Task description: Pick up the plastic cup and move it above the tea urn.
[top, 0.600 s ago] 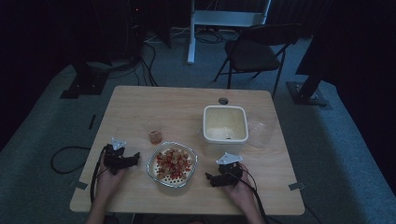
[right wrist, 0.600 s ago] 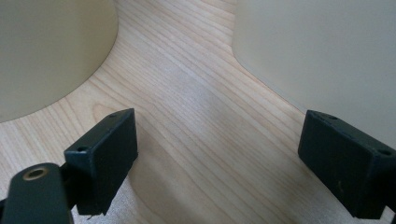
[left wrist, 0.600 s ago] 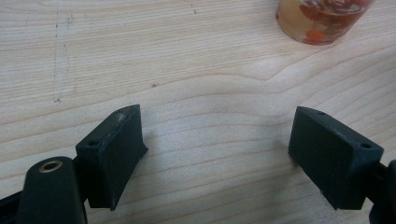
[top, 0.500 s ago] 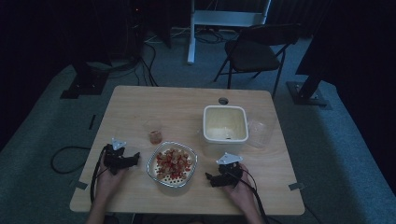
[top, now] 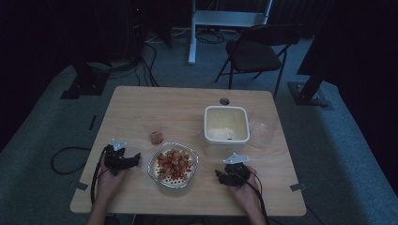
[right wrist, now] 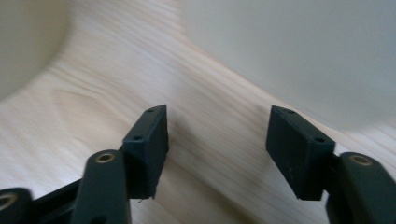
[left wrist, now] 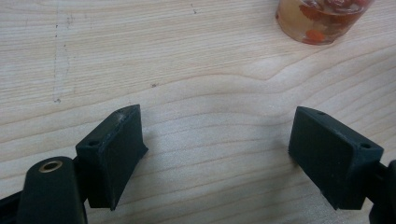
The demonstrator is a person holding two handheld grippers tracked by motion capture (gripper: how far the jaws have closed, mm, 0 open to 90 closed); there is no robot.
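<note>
A metal bowl [top: 151, 167] of red and beige pieces sits near the table's front edge, between my two grippers. My left gripper [top: 136, 159] rests left of the bowl, and its jaws [left wrist: 217, 149] stand wide open over bare wood. A small cup [top: 156, 137] with reddish contents stands just beyond it, at the top right of the left gripper view [left wrist: 322, 21]. My right gripper [top: 219, 174] lies right of the bowl, pointing toward it. Its jaws [right wrist: 217, 144] are open with nothing between them. The cream container [right wrist: 303, 51] looms blurred ahead on the right.
A square cream container [top: 206, 123] stands behind the right gripper with a clear plastic cup [top: 261, 133] beside it. A round hole [top: 224, 101] marks the table's far edge. A folding chair [top: 256, 49] stands beyond the table.
</note>
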